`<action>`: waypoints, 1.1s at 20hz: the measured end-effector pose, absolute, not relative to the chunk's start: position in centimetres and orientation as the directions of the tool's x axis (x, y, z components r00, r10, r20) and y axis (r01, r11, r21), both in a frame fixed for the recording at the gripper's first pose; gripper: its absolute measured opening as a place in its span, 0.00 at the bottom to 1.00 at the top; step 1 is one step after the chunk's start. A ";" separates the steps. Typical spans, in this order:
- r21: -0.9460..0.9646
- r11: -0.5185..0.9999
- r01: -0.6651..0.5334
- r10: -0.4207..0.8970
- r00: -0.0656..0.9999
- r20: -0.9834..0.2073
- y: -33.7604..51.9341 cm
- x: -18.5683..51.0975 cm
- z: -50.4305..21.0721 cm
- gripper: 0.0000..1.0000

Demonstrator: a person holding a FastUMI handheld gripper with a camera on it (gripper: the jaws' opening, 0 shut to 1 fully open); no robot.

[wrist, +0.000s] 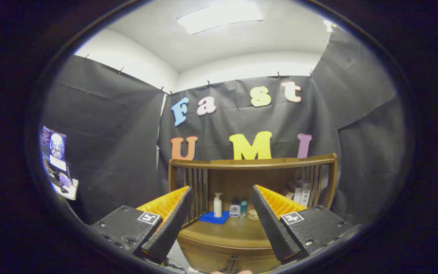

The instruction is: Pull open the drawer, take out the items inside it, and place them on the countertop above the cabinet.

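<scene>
Bottles and a cloth — clutter we see

A white pump bottle [218, 204] stands on a blue cloth [214, 218]; two small bottles [238, 208] and books [300, 191] sit alongside.

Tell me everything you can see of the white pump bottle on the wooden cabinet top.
The white pump bottle looks like plastic: a slim upright body with a pump head on top, its nozzle turned sideways. It stands on the brown wooden countertop, at the edge of a flat blue cloth, near the slatted wooden rail. It is far beyond the open gripper, whose fingers touch nothing.
</scene>
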State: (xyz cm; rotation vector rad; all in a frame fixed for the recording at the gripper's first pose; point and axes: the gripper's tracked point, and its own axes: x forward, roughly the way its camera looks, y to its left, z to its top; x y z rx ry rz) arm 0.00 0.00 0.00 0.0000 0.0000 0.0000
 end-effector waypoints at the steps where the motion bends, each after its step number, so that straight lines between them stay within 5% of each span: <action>1: 0.010 1.000 0.000 0.000 1.000 -0.003 0.0 -0.1 -0.1 1.00; 12: 0.048 0.998 0.035 -0.038 0.997 0.070 -0.7 -0.4 0.7 1.00; 22: 0.075 0.992 0.100 -0.097 0.995 -0.031 -3.0 3.1 -10.1 1.00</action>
